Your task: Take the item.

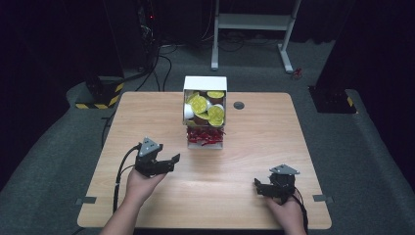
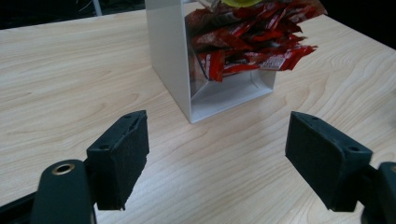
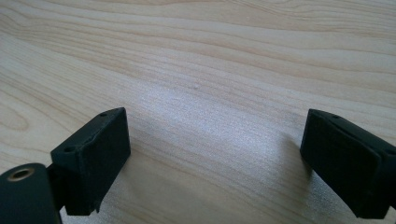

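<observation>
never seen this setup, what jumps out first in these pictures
A white box at the table's far middle, stacked with yellow-lidded cups above and red packets below. Nearer, the left gripper faces it, open; the right gripper sits open near the front right.

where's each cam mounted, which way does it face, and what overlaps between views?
High view: above the person's table edge, looking forward and down at the table; both forearms, left gripper, right gripper show.
Left gripper view: on the left gripper, facing the white dispenser box of red packets; jaws wide.
Right gripper view: on the right gripper, facing bare table; jaws wide.
Shared: high and left gripper views both show the box.
</observation>
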`<state>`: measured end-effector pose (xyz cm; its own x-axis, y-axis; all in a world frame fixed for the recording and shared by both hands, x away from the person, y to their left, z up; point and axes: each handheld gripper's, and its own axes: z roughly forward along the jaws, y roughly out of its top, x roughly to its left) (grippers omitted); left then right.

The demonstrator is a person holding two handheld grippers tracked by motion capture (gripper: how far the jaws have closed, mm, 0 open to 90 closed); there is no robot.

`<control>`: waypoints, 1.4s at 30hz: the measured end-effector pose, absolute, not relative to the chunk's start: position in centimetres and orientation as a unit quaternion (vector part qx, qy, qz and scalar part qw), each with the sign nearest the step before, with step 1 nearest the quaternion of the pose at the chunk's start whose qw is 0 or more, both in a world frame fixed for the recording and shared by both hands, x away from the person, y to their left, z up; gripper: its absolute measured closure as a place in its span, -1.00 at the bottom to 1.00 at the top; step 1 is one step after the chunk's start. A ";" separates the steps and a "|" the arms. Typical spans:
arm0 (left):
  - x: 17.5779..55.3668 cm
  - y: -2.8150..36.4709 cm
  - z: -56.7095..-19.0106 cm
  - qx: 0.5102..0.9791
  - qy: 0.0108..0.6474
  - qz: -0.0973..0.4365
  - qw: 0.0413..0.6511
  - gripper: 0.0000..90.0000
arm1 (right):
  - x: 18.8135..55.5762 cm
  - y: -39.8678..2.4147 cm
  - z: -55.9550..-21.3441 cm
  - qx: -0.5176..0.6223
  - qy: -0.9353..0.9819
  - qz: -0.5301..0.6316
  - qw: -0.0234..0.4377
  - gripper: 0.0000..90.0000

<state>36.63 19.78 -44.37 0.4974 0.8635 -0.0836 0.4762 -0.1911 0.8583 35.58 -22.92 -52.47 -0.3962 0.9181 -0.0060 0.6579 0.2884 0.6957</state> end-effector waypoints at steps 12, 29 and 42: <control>38.1 18.1 -43.9 0.742 0.448 0.213 0.451 -0.52 | 35.6 -22.9 -52.5 0.508 0.775 0.312 0.209 -0.82; 40.3 17.6 -42.9 0.741 0.448 0.219 0.450 -0.35 | 35.6 -22.9 -52.5 0.508 0.775 0.312 0.209 -0.82; 41.6 16.4 -42.5 0.740 0.450 0.217 0.451 -0.25 | 35.6 -22.9 -52.5 0.508 0.775 0.312 0.208 -0.82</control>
<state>41.57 16.36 -42.49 0.5019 0.8607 -0.0852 0.4695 -0.1884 0.8626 35.59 -22.93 -52.47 -0.3965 0.9180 -0.0061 0.6579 0.2888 0.6955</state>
